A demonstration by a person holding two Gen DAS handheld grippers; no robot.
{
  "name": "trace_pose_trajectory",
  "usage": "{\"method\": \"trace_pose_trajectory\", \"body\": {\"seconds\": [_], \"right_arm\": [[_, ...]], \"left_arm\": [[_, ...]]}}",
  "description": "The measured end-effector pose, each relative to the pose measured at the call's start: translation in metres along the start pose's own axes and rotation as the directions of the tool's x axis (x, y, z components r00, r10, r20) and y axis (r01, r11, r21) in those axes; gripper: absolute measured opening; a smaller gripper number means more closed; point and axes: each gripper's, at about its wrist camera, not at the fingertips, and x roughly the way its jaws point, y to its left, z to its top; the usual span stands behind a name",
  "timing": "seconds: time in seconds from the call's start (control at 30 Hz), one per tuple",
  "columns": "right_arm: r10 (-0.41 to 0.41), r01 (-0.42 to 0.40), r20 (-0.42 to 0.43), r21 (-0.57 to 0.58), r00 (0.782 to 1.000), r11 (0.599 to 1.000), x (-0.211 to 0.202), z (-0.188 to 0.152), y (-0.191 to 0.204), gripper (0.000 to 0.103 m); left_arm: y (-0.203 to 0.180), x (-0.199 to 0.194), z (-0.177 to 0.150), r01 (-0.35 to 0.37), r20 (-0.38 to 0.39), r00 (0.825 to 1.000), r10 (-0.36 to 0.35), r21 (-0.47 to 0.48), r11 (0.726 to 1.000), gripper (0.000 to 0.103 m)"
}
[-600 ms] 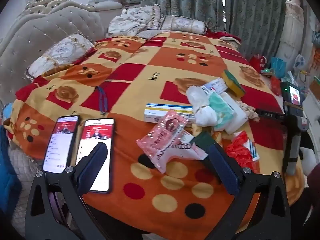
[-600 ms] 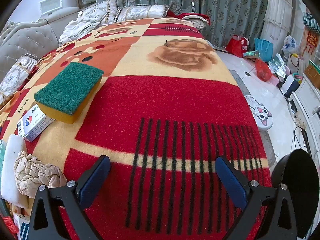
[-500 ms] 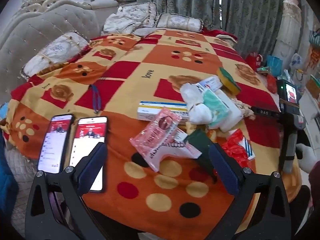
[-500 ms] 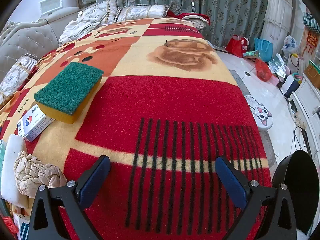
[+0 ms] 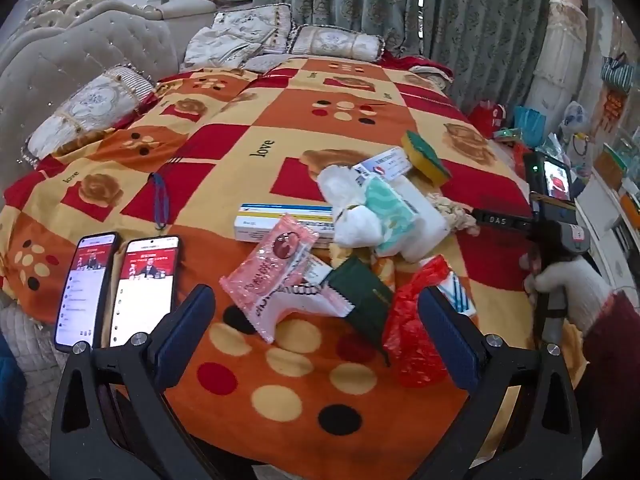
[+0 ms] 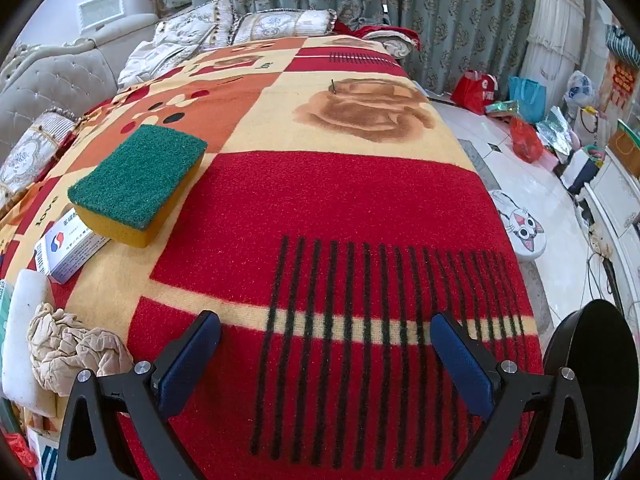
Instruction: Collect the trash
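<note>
In the left wrist view a trash pile lies on the patterned blanket (image 5: 280, 128): a pink wrapper (image 5: 272, 268), a dark green packet (image 5: 362, 300), a red plastic bag (image 5: 416, 328), white tissue (image 5: 352, 216), a teal tissue pack (image 5: 390, 212) and a long box (image 5: 280, 220). My left gripper (image 5: 316, 336) hovers open just in front of the pile, touching nothing. My right gripper (image 6: 326, 360) is open over bare red blanket, with a green-and-yellow sponge (image 6: 138, 182), a small white box (image 6: 68, 246) and crumpled beige paper (image 6: 72, 352) to its left.
Two lit phones (image 5: 84, 284) (image 5: 146, 284) lie left of the pile. A black bin (image 6: 596, 380) stands off the bed's right edge. A gloved hand (image 5: 568, 284) holds the right tool at the bed's right side. Bags (image 6: 476, 90) clutter the floor; pillows (image 5: 336, 42) line the far end.
The left gripper has shifted to the right along the pile, so the red bag now sits by its right finger. The right gripper has stayed still.
</note>
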Motion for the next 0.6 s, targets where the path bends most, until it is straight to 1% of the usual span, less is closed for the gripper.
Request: {"method": "trace_pose_trajectory", "body": {"seconds": [0.1, 0.13, 0.17, 0.27, 0.33, 0.4, 0.47, 0.53, 0.6], "right_arm": [[0.029, -0.031, -0.083, -0.024, 0.996, 0.999, -0.003, 0.0, -0.001, 0.103], [0.021, -0.024, -0.082, -0.029, 0.996, 0.999, -0.009, -0.003, -0.001, 0.102], [-0.007, 0.005, -0.05, -0.033, 0.999, 0.999, -0.023, -0.012, -0.004, 0.101], [-0.036, 0.039, 0.045, -0.048, 0.998, 0.998, -0.065, -0.029, -0.004, 0.101], [-0.029, 0.033, 0.104, -0.037, 0.994, 0.999, -0.093, -0.039, -0.002, 0.101], [0.0, 0.003, 0.163, -0.014, 0.987, 1.0, -0.122, -0.05, 0.003, 0.101], [-0.001, 0.003, 0.212, -0.009, 0.977, 1.0, -0.143, -0.06, 0.014, 0.101], [0.004, 0.001, 0.244, -0.023, 0.97, 1.0, -0.159, -0.065, 0.025, 0.101], [-0.004, 0.013, 0.289, -0.029, 0.957, 0.999, -0.178, -0.071, 0.037, 0.101]], "left_arm": [[-0.003, -0.002, 0.002, 0.009, 0.009, 1.0, -0.009, 0.011, 1.0, 0.101], [-0.003, -0.003, 0.002, 0.013, 0.011, 1.0, -0.013, 0.012, 1.0, 0.101], [-0.003, -0.003, 0.005, 0.029, 0.017, 0.999, -0.029, 0.008, 1.0, 0.101], [-0.003, -0.005, 0.011, 0.054, 0.032, 0.998, -0.053, -0.003, 0.999, 0.101], [-0.004, -0.005, 0.014, 0.06, 0.041, 0.997, -0.06, -0.008, 0.998, 0.101], [-0.005, -0.008, 0.018, 0.068, 0.054, 0.996, -0.067, -0.009, 0.998, 0.101], [-0.007, -0.015, 0.021, 0.074, 0.076, 0.994, -0.074, -0.004, 0.997, 0.101], [-0.009, -0.024, 0.024, 0.076, 0.105, 0.992, -0.076, 0.006, 0.997, 0.101], [-0.01, -0.031, 0.025, 0.084, 0.122, 0.989, -0.086, 0.023, 0.996, 0.101]]}}
